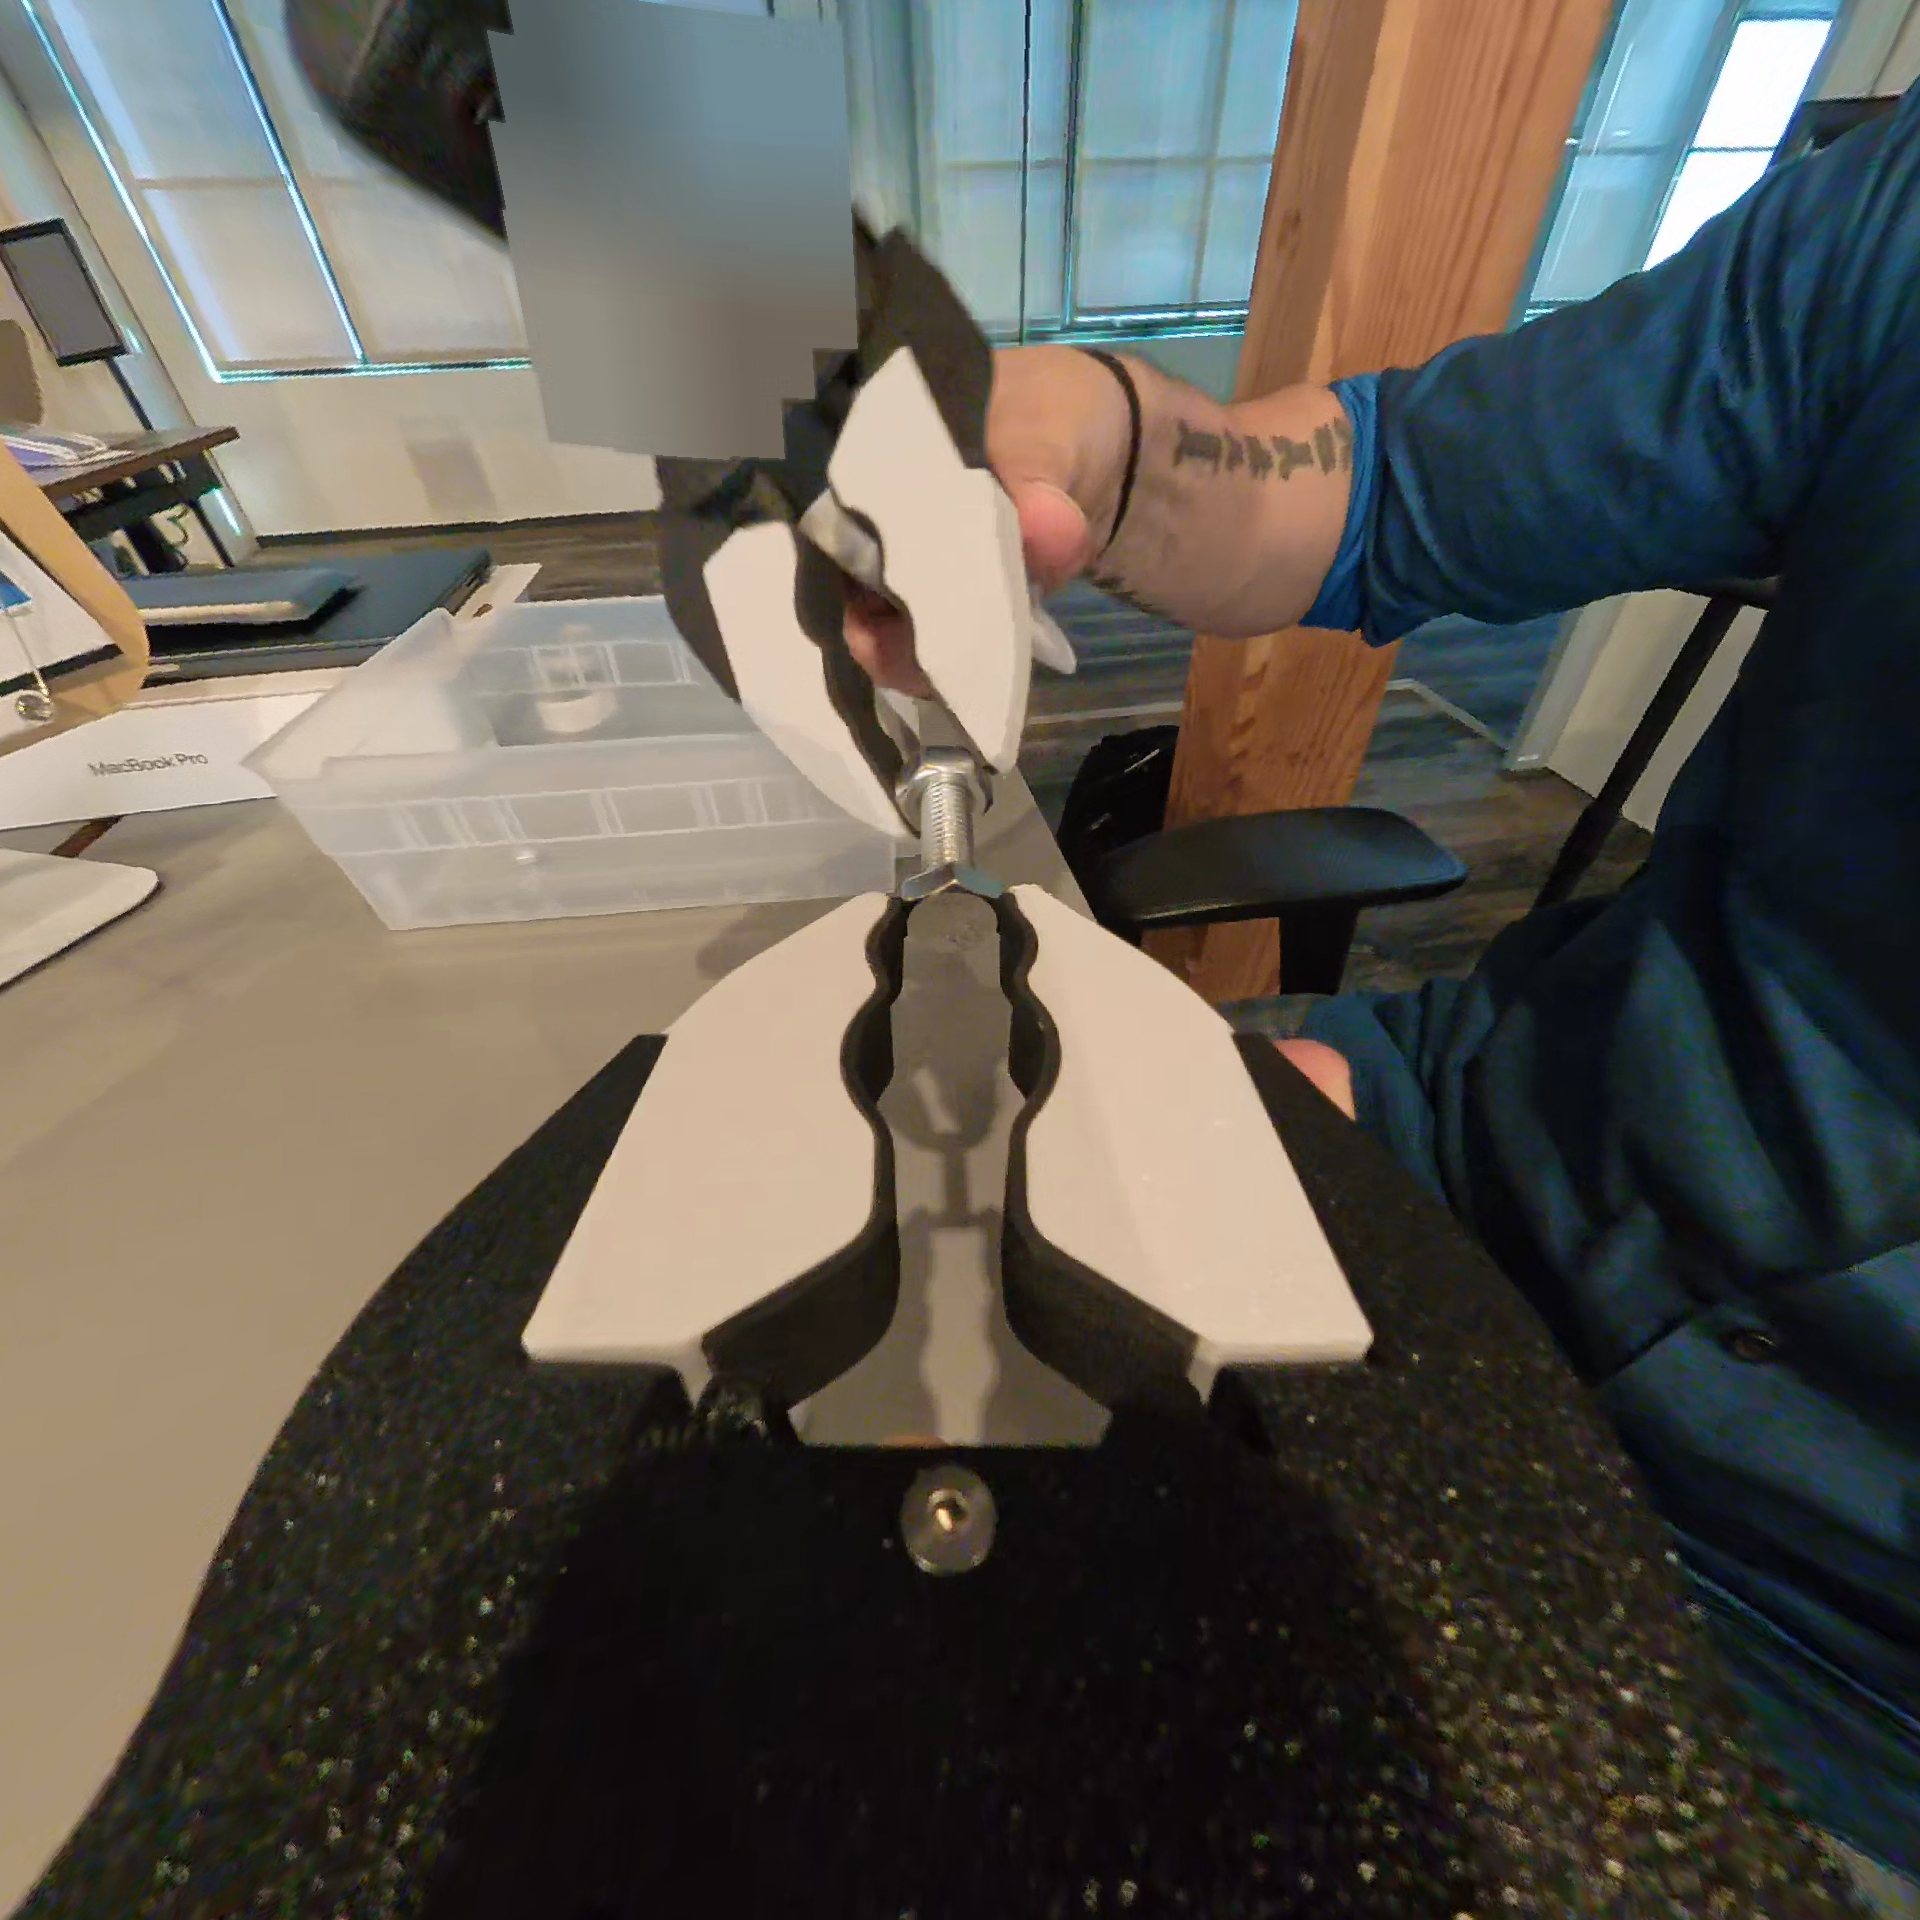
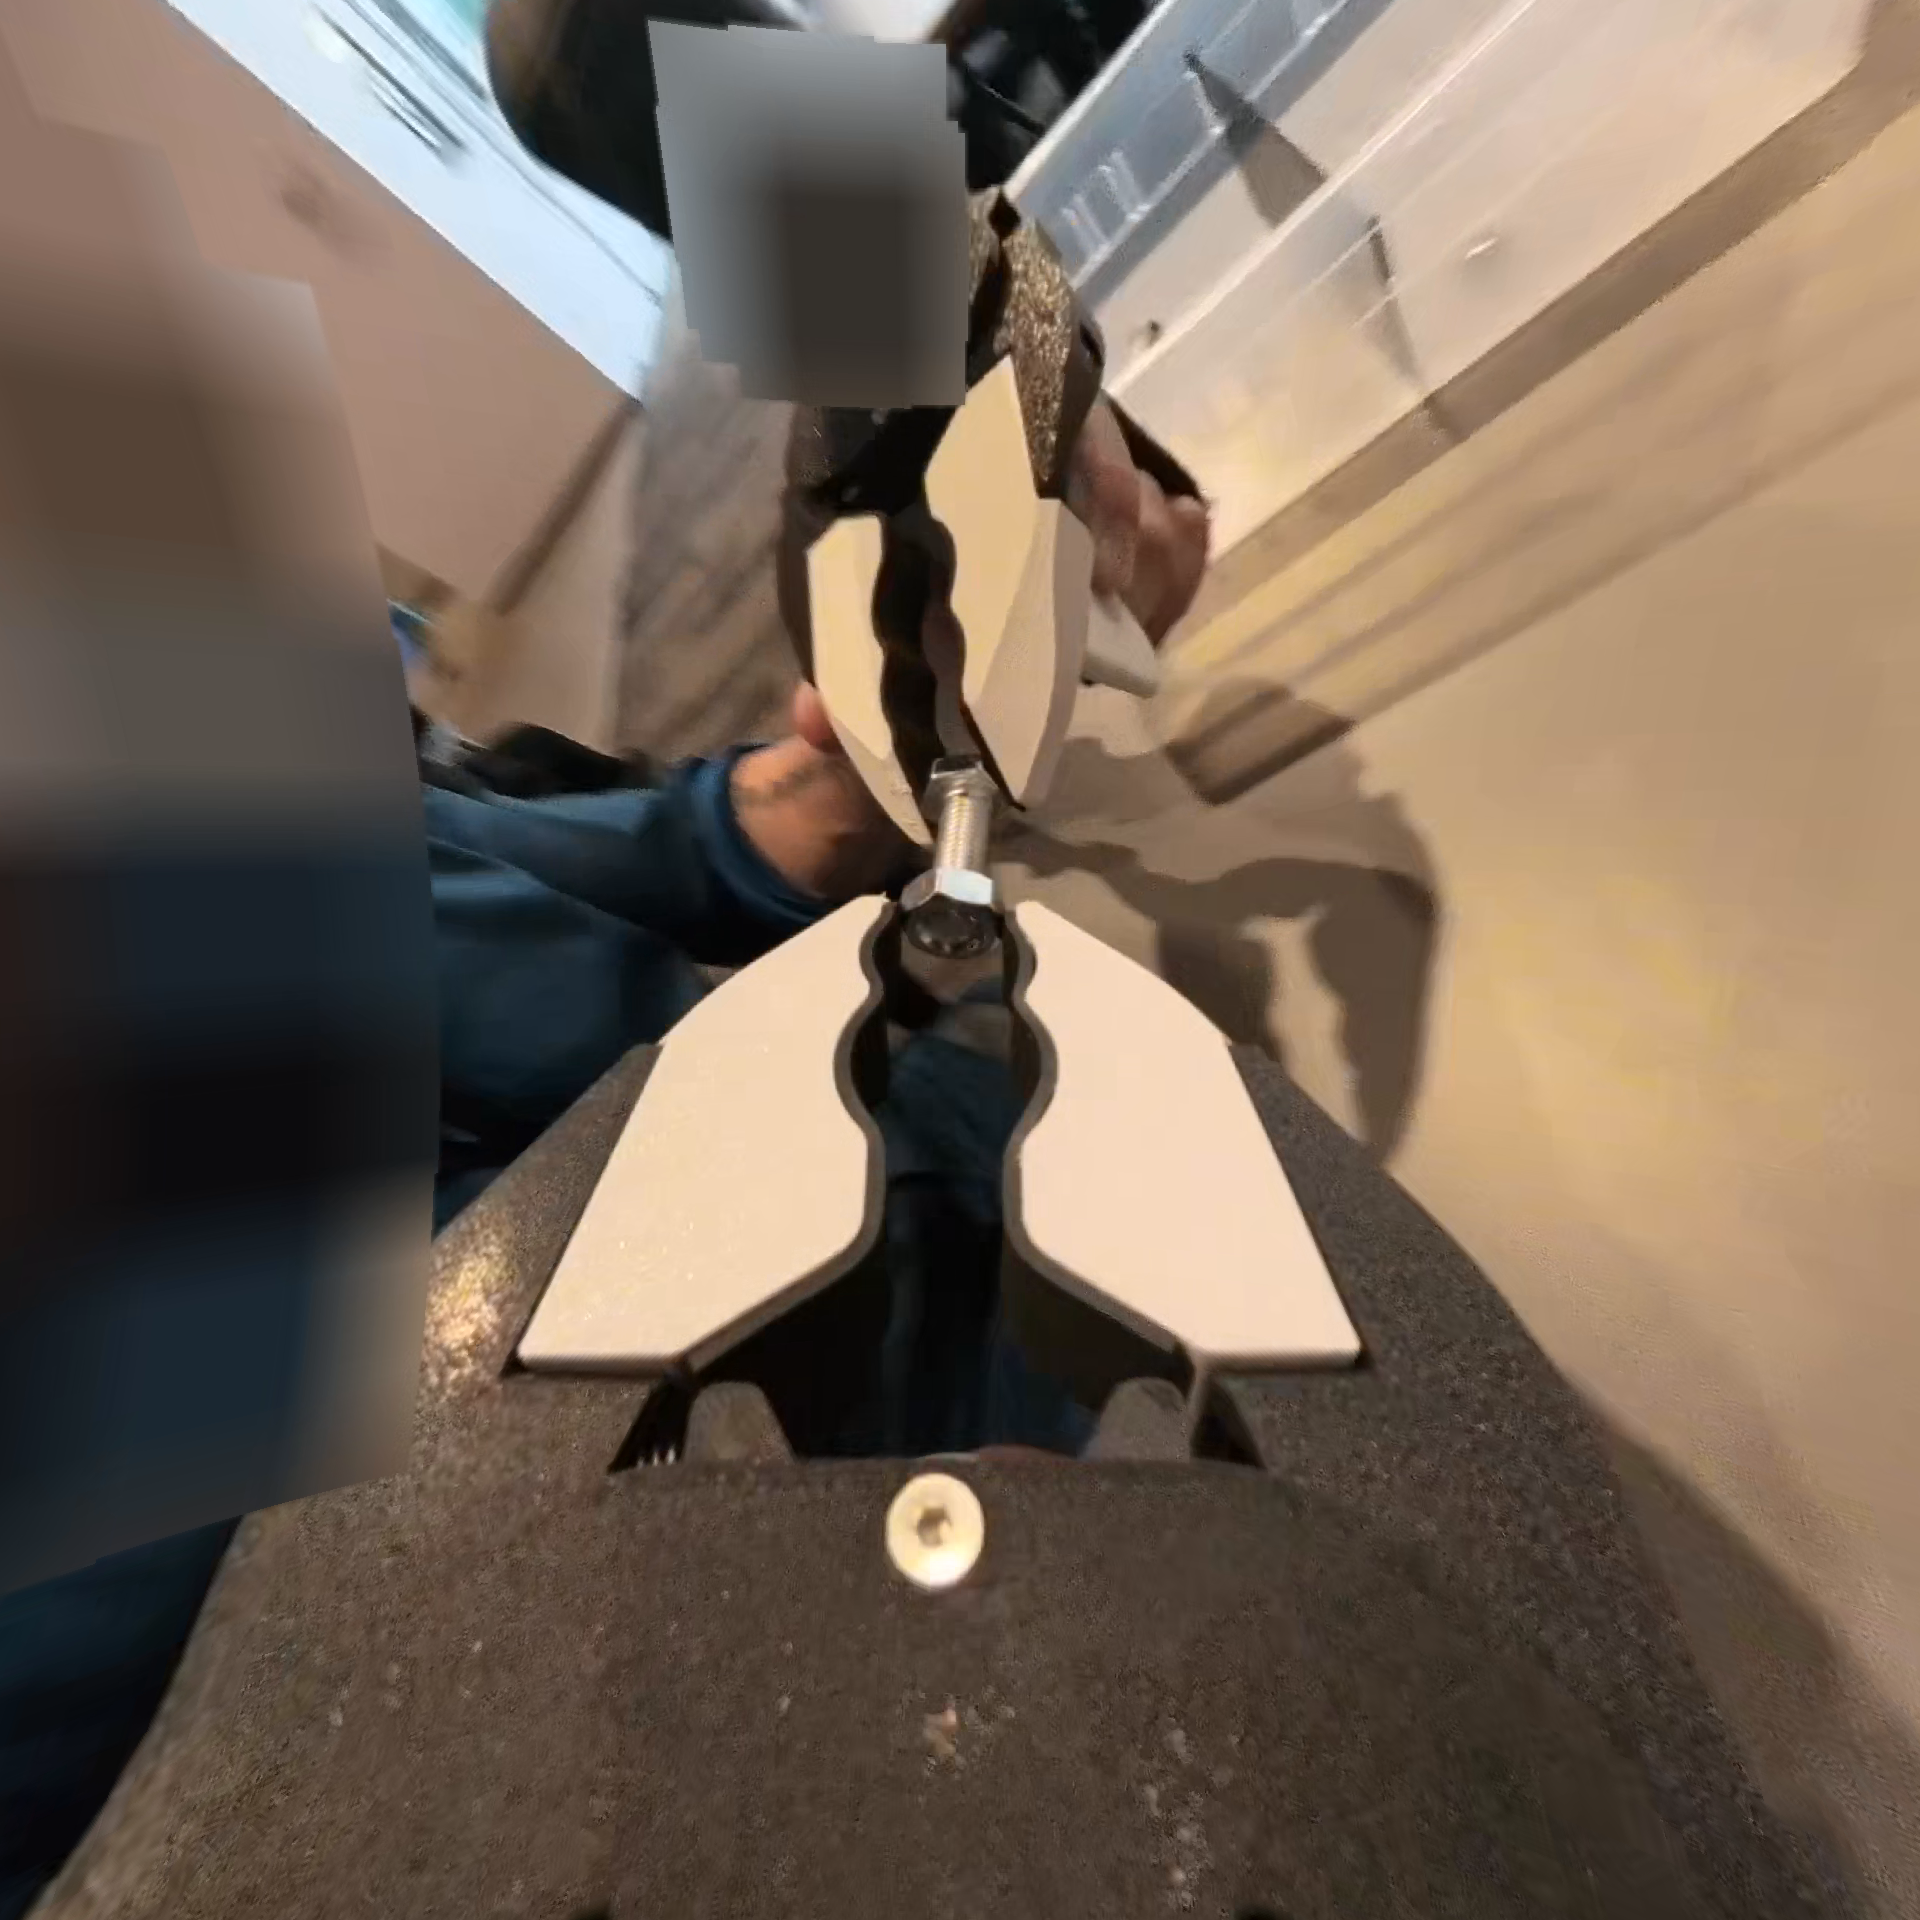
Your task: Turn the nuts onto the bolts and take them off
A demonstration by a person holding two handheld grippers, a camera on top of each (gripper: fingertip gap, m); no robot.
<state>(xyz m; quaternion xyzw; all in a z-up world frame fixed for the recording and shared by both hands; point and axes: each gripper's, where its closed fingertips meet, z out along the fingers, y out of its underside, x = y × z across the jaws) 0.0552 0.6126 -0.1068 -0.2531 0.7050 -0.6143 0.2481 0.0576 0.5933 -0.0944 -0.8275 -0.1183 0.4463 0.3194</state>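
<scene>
A silver bolt (image 1: pixel 948 831) with a hex nut (image 1: pixel 938 777) on its thread is held in the air between my two grippers, above the table's near edge. My left gripper (image 1: pixel 951 896) is shut on the bolt's head from below. My right gripper (image 1: pixel 940 781) comes down from above and is shut on the nut. In the right wrist view my right gripper (image 2: pixel 951 906) clamps the nut (image 2: pixel 951 889), and the bolt (image 2: pixel 958 821) runs away from it into my left gripper (image 2: pixel 961 781). A length of bare thread shows between nut and head.
A clear plastic bin (image 1: pixel 582 769) stands on the grey table (image 1: pixel 260 1039) behind the grippers. A white flat box (image 1: pixel 135 769) lies at the far left. A wooden post (image 1: pixel 1351 416) and a black office chair (image 1: pixel 1278 862) stand to the right. The person's blue sleeve (image 1: pixel 1558 468) fills the right side. My two grippers' fingertips are within a few centimetres of each other.
</scene>
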